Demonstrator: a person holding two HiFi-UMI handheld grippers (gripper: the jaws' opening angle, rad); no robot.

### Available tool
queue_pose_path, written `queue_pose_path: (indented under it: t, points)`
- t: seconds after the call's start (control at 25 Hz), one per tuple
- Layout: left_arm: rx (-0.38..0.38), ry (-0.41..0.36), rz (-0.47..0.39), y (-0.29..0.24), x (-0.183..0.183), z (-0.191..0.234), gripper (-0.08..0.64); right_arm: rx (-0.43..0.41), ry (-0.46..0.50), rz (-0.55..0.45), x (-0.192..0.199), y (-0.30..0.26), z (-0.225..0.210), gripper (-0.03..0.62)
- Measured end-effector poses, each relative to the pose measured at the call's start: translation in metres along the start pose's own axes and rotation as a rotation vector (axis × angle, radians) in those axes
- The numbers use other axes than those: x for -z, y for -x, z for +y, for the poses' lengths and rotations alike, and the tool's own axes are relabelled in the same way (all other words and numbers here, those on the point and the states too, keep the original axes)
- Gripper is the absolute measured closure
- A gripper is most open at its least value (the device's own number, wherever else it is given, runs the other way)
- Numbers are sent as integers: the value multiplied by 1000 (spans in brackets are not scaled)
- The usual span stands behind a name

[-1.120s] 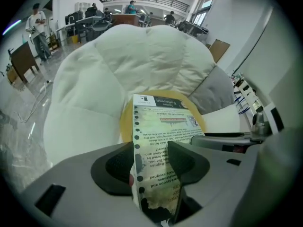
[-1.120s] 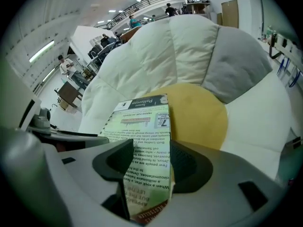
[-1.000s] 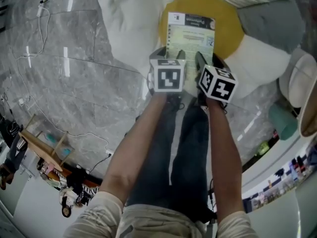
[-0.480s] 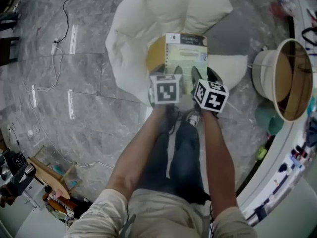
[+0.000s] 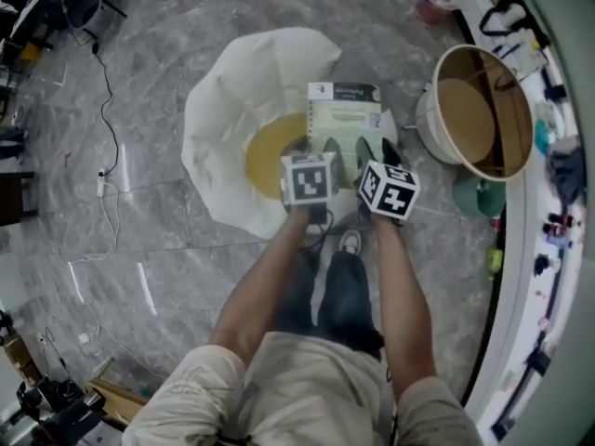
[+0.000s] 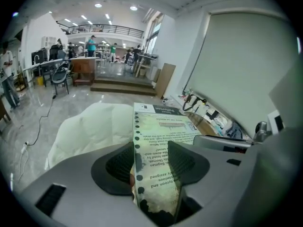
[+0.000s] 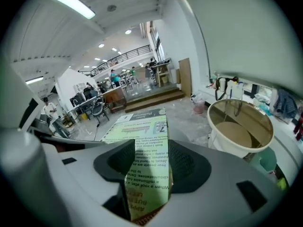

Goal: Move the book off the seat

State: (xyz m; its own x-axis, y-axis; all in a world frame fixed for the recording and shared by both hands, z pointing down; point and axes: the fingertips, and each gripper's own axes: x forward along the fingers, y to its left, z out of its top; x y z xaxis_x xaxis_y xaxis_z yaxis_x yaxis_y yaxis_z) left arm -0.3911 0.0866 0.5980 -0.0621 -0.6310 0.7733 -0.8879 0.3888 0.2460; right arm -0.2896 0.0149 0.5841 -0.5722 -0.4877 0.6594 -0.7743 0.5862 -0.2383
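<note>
A pale green paperback book (image 5: 344, 119) hangs in the air, gripped at its near edge by both grippers. My left gripper (image 5: 322, 147) is shut on its left part, pads pressing the cover (image 6: 158, 141). My right gripper (image 5: 376, 151) has the book's right part (image 7: 142, 136) between its jaws, which are closing onto it. The seat is a white beanbag (image 5: 228, 110) with a yellow centre (image 5: 270, 151). The book now sits over the beanbag's right edge and the grey floor, clear of the yellow centre.
A large round white tub (image 5: 479, 110) with a brown inside stands on the floor right of the book. A teal object (image 5: 474, 198) lies below it. A curved counter (image 5: 548, 203) with clutter runs along the right. Cables (image 5: 102, 110) trail over the floor at left.
The book, held by both grippers, has moved right from over the seat's yellow centre to the seat's right edge. The tub has come into full view.
</note>
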Motion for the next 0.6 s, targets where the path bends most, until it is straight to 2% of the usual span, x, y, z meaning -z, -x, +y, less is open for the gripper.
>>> queue_pose_path:
  t: [0.24,0.6]
  points:
    - [110,-158,-62,15,-44,-97,330,127,-95,-138,-42,68,-69,373]
    - [201,-291,-79,22,-54,-241,331,246,-180,-243,-67,156,-184,385]
